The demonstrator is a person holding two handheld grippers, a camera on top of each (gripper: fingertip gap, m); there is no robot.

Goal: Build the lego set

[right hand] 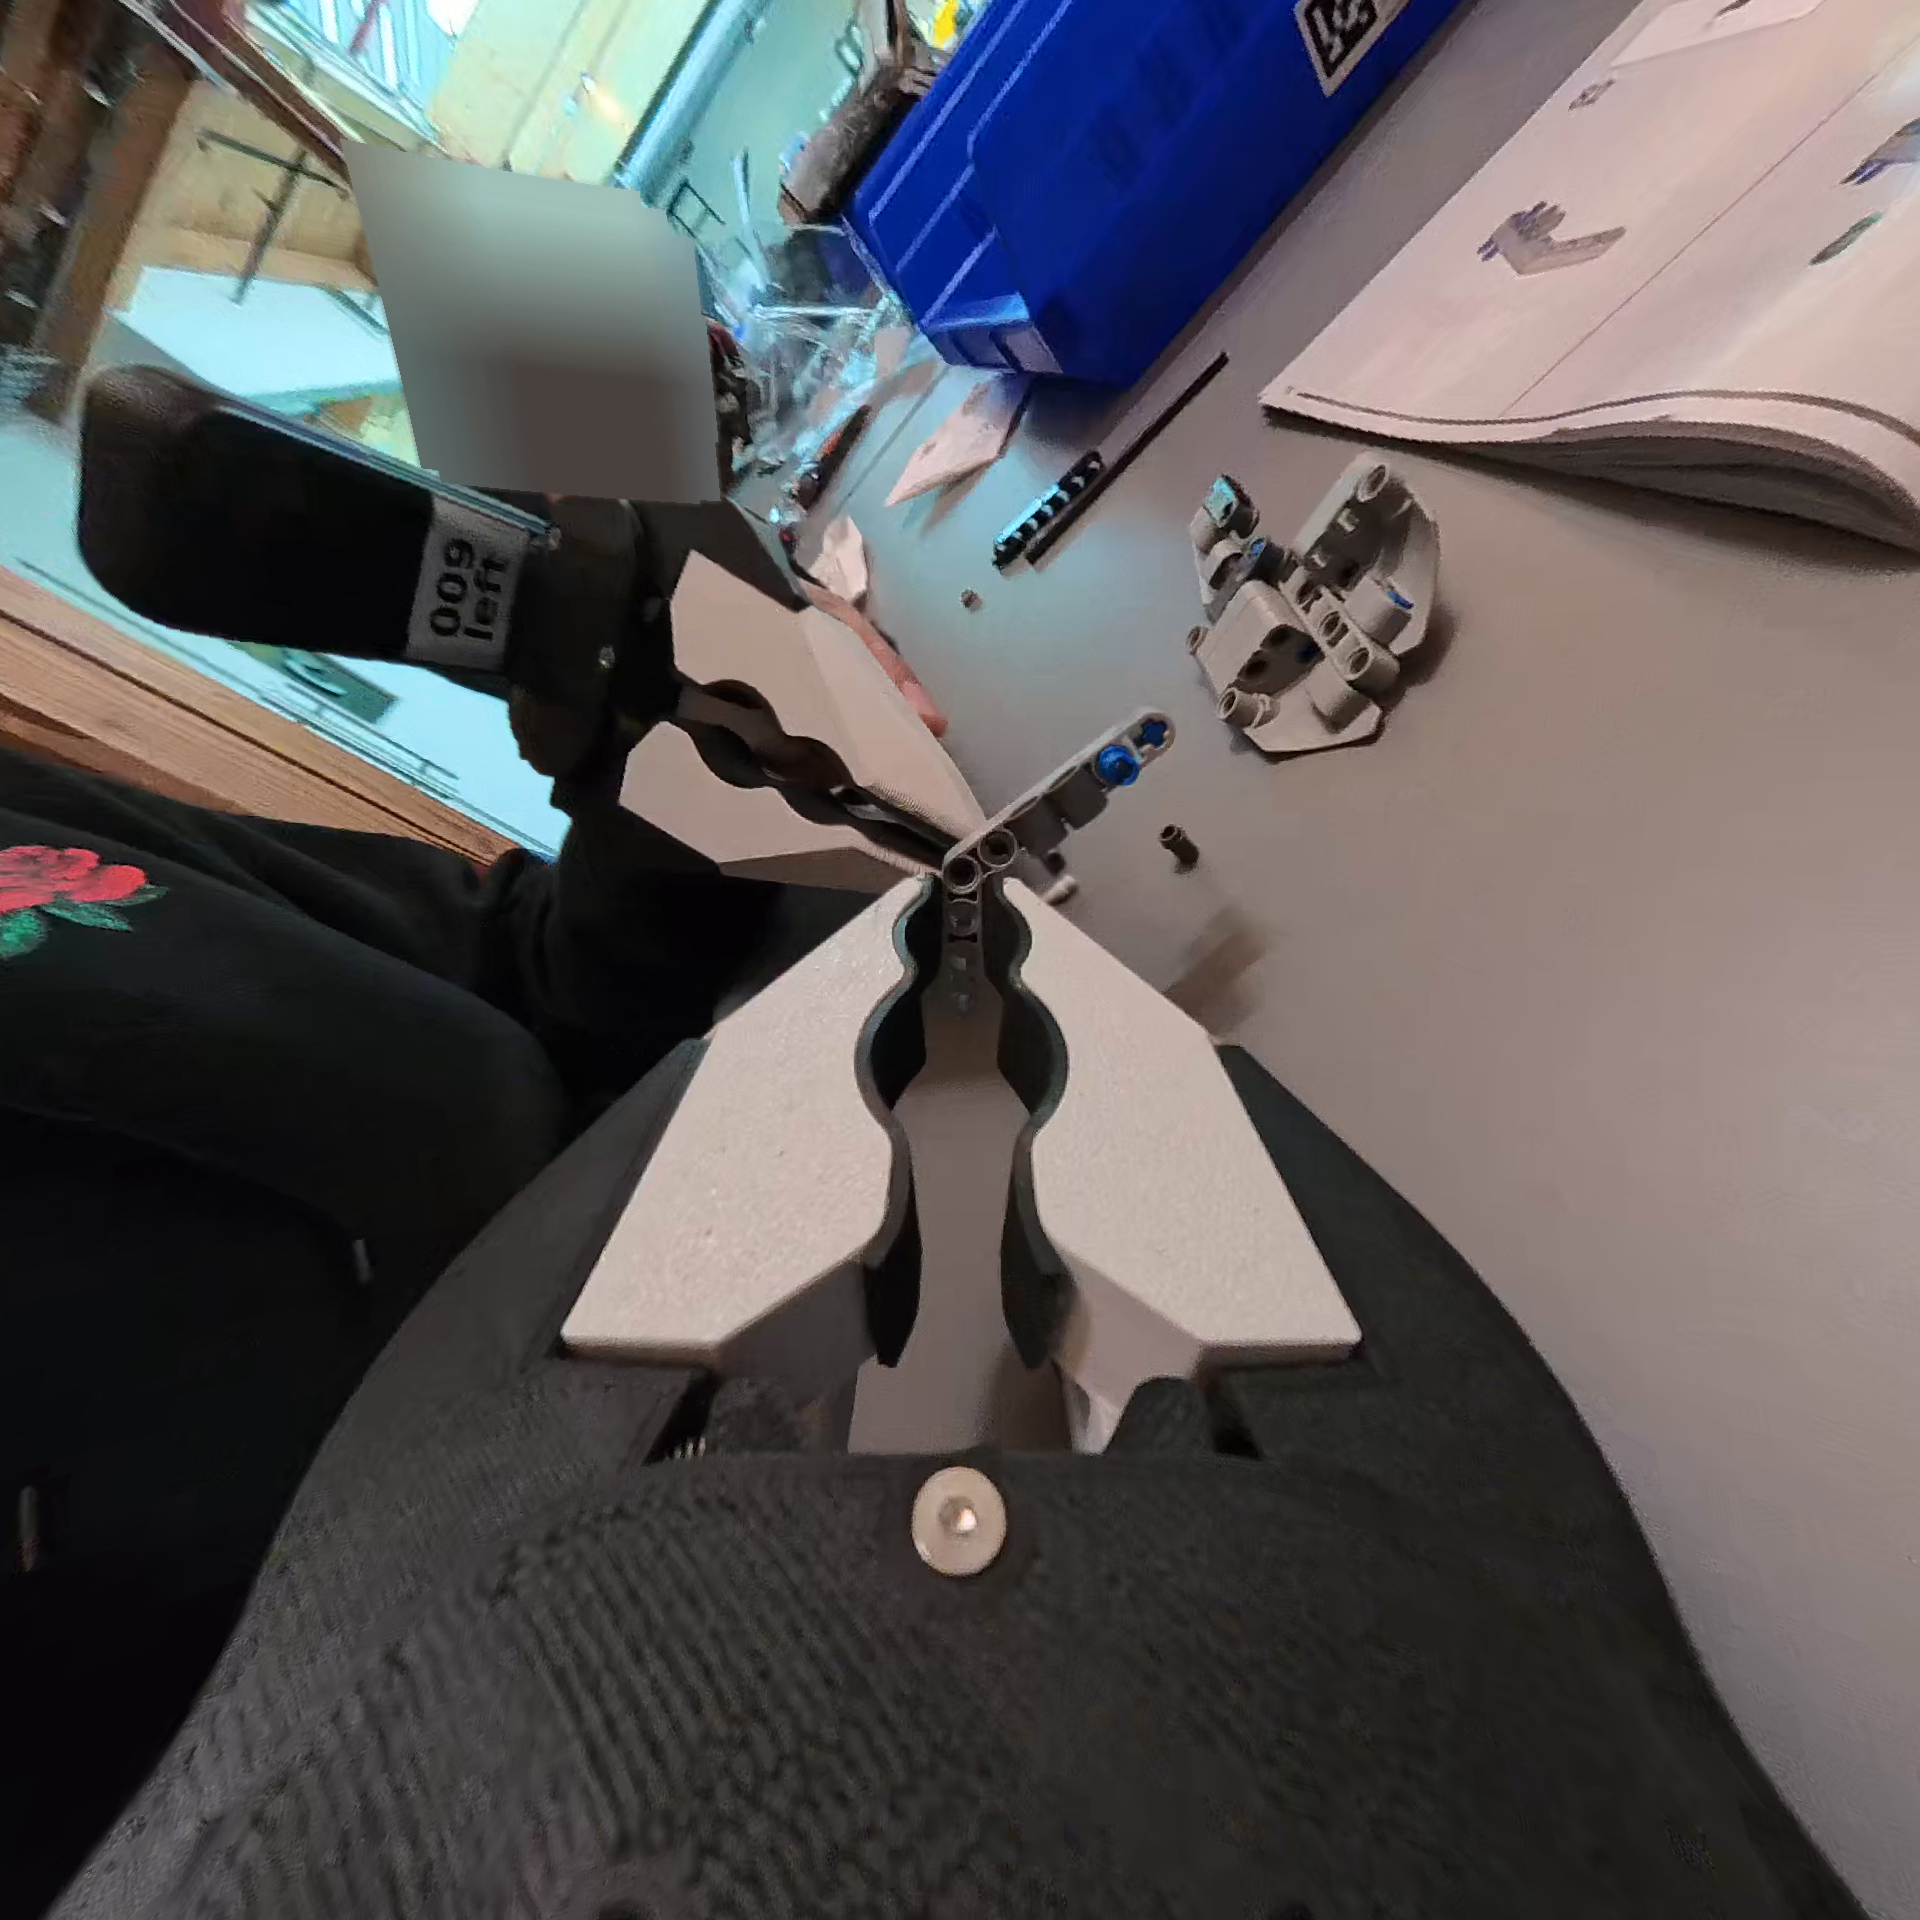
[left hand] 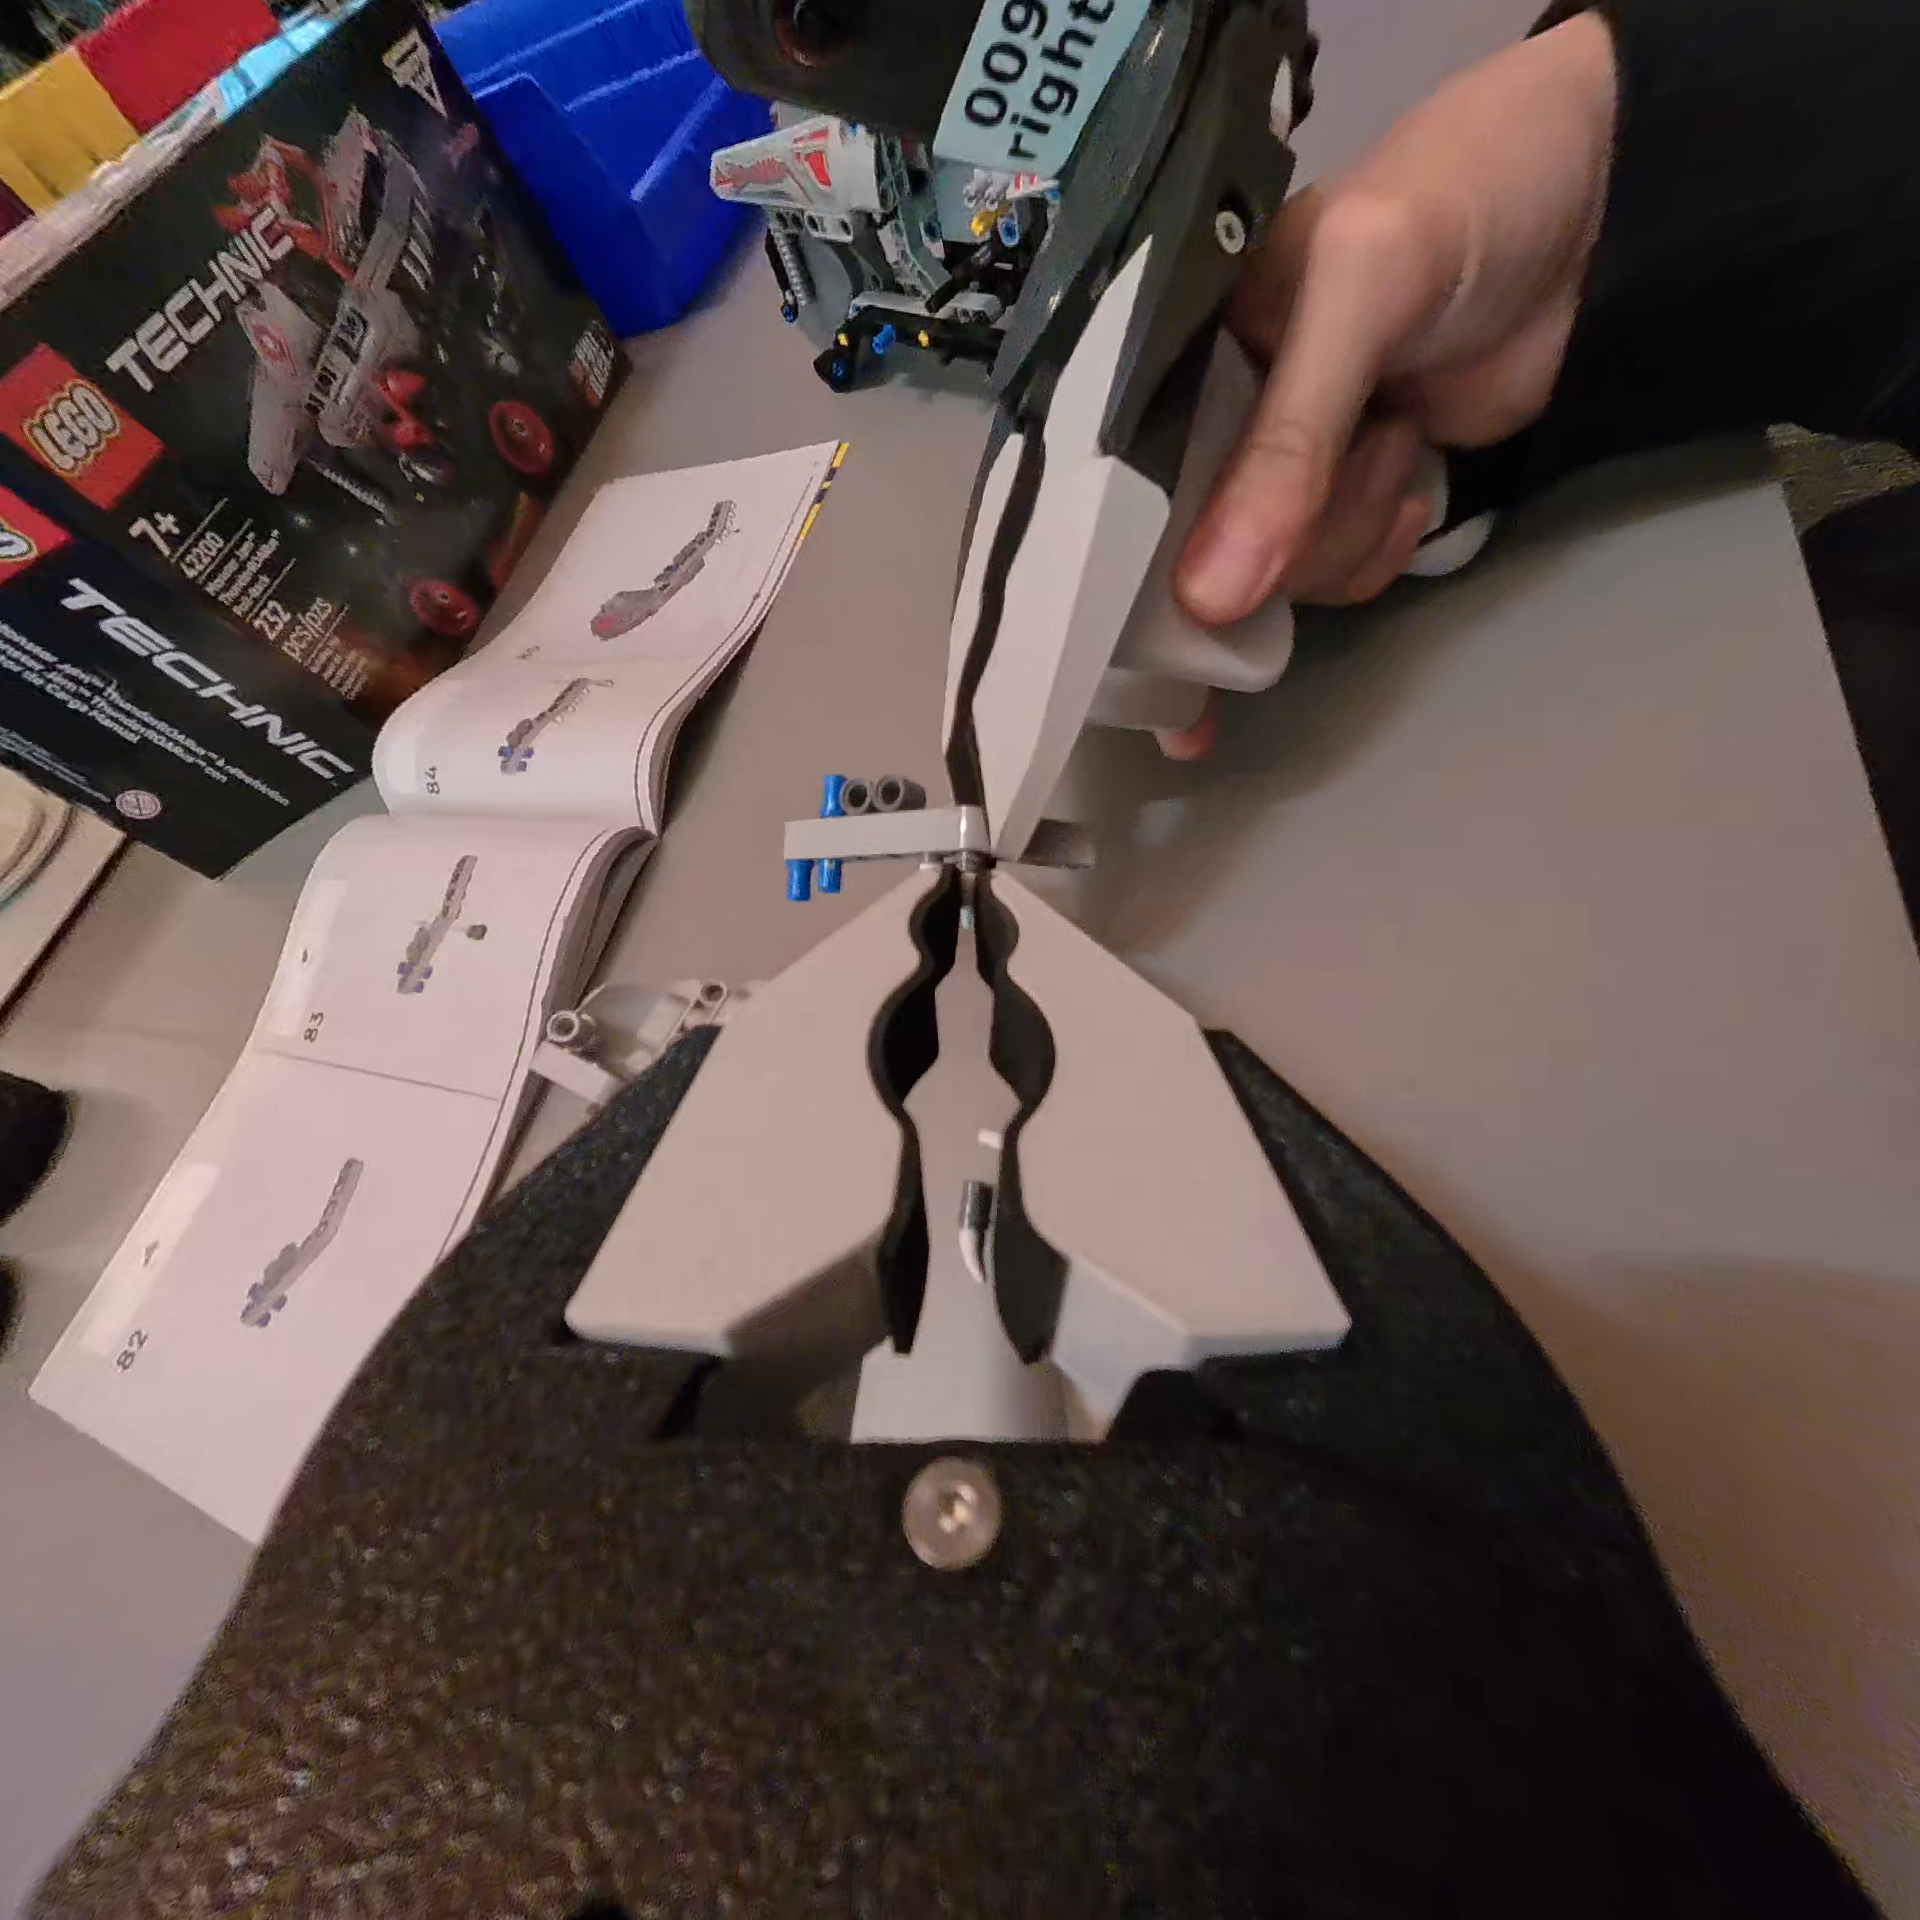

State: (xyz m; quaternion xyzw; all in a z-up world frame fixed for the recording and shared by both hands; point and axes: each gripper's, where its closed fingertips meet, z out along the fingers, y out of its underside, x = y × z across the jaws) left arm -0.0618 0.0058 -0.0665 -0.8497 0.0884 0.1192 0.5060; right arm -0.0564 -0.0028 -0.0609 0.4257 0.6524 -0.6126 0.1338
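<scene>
Above the grey table (left hand: 1455,935), we clamp both the left gripper (left hand: 961,883) and right gripper (right hand: 961,883) onto one grey beam (left hand: 883,836), near the open booklet (left hand: 520,831).

We see pale grey tongs (left hand: 961,883) with black inner pads on speckled black bodies. The beam (left hand: 883,834) is light grey with blue pins (left hand: 816,878). At eleven o'clock sits a black box (left hand: 260,416) with red wheels pictured; the bin (left hand: 613,145) is bright blue, the booklet (left hand: 416,935) white, the surface (left hand: 1455,935) plain grey.
</scene>
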